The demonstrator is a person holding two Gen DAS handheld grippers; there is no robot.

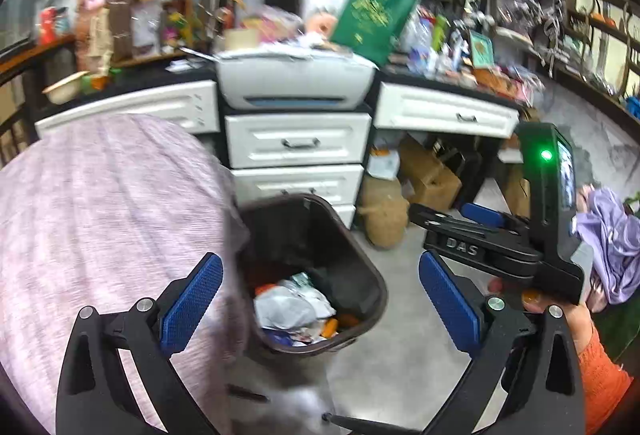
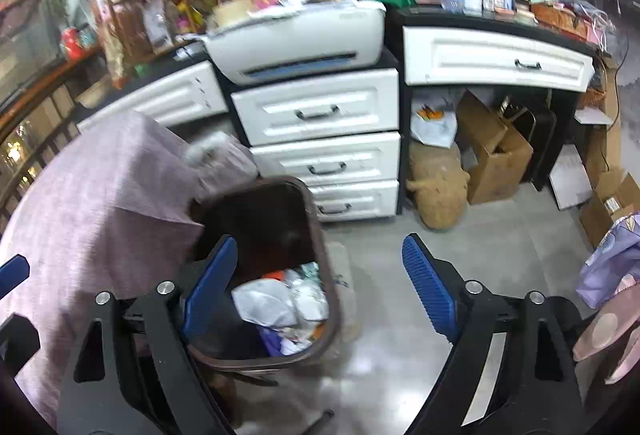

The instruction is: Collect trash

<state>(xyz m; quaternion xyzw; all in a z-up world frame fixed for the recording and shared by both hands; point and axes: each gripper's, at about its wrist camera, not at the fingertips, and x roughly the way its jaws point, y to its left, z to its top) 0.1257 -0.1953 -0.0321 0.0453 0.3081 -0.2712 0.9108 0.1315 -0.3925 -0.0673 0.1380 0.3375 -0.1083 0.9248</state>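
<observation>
A dark brown trash bin (image 1: 372, 275) stands on the grey floor beside a table with a pink-lilac cloth (image 1: 100, 215). It holds crumpled white paper and wrappers (image 1: 292, 305). My left gripper (image 1: 320, 295) is open and empty, hovering above the bin. The right gripper shows in the left wrist view (image 1: 452, 235), open, to the right of the bin. In the right wrist view the bin (image 2: 324, 267) lies below the open, empty right gripper (image 2: 320, 283), with trash (image 2: 276, 301) inside it.
White drawers (image 1: 298, 143) with a grey printer (image 1: 296, 79) on top stand behind the bin. Cardboard boxes (image 2: 496, 151) and a burlap sack (image 2: 438, 191) sit under the desk. Lilac fabric (image 1: 612, 235) hangs at the right. Cluttered shelves line the back.
</observation>
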